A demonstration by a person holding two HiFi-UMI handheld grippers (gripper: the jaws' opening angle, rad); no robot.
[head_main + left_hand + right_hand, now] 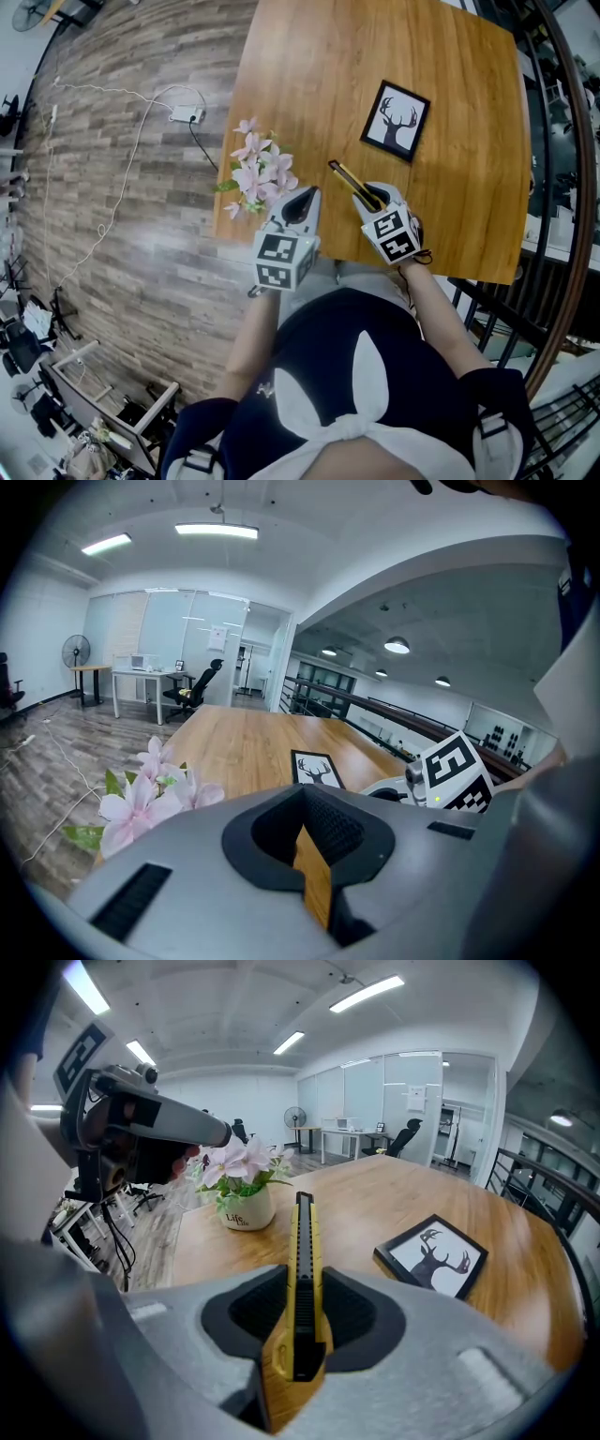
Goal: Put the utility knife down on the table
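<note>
A yellow and black utility knife (351, 182) (302, 1269) sticks out forward from my right gripper (373, 199) (302, 1321), which is shut on its handle. The knife's tip hangs low over the wooden table (319, 75); whether it touches the wood I cannot tell. My left gripper (302, 201) (305, 810) hovers beside it to the left, over the table's near edge. Its jaws are together with nothing between them, and only a thin slit of wood shows through.
A framed deer picture (396, 119) (433, 1255) (316, 769) lies beyond the knife, to the right. A white pot of pink flowers (255, 173) (246, 1206) stands at the table's left edge. A power strip (184, 114) with a white cable lies on the floor at left.
</note>
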